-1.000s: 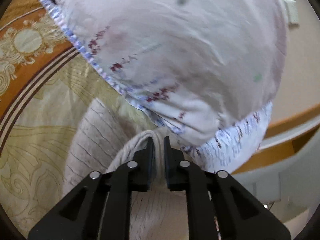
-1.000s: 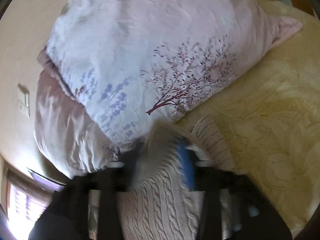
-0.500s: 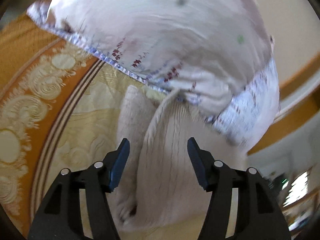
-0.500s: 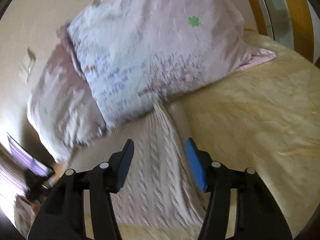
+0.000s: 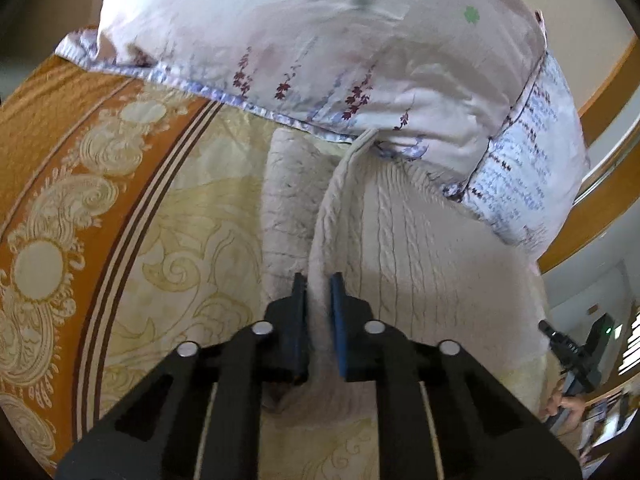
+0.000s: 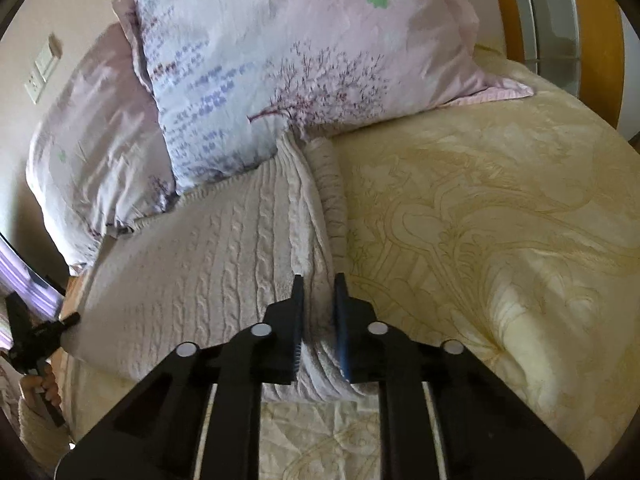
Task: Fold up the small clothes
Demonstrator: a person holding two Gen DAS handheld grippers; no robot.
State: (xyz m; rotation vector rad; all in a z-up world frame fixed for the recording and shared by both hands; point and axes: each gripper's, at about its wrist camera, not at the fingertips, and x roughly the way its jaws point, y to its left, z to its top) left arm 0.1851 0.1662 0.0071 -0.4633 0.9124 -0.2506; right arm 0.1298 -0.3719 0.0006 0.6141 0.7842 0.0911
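Both grippers pinch the sweater's edges on the bed.

The left gripper [image 5: 319,280] and right gripper [image 6: 318,280] each clamp a fold of the cream cable-knit sweater [image 6: 224,248], apparently folded, lying on the bedspread [image 6: 480,220] against the pillows [image 6: 304,52].

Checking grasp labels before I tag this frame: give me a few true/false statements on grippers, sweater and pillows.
1. The left gripper is shut on the cable-knit sweater. True.
2. The right gripper is wide open above the bedspread. False: it pinches the sweater's edge.
3. The sweater's far end reaches the floral pillow. True.
4. The sweater hangs in the air. False: it lies on the bedspread.
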